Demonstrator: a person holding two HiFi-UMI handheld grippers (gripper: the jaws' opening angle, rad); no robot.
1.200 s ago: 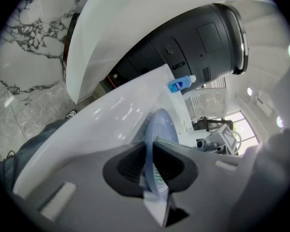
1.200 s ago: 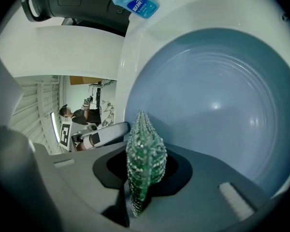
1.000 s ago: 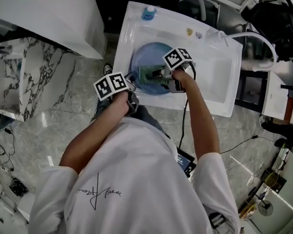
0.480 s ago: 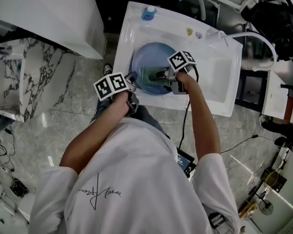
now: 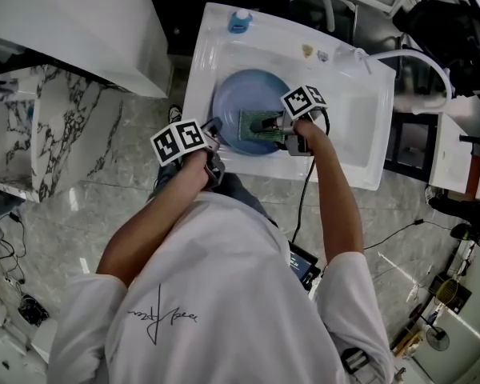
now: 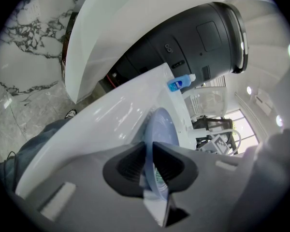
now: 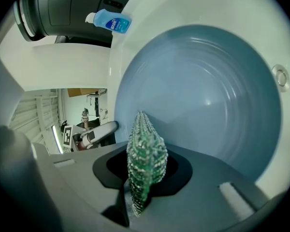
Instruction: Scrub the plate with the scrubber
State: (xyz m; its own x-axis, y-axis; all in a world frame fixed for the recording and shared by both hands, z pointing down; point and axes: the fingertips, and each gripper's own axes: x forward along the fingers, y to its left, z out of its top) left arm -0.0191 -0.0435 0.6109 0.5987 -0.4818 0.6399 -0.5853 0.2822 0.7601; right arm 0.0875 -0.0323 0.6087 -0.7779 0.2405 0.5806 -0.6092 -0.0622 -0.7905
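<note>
Right gripper point(image 7: 144, 175), fingers clamped on the scrubber point(image 7: 146, 144), has slid across the plate point(image 7: 208, 91), away from the left gripper point(image 6: 149, 168), whose fingers still pinch the rim. Scrubbing is under way.

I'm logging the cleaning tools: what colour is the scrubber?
Green, with a sparkly mesh texture; the scrubber shows best in the right gripper view.

The plate point(image 7: 208, 91) is smooth and pale blue with a soft sheen. The scrubber point(image 7: 145, 158) is rough green mesh with glittering threads. The sink point(image 5: 348, 126) is glossy white, and the floor point(image 5: 104, 158) is polished veined stone. The left tool point(image 6: 150, 166) has matt, ribbed dark pads point(image 6: 128, 166)
</note>
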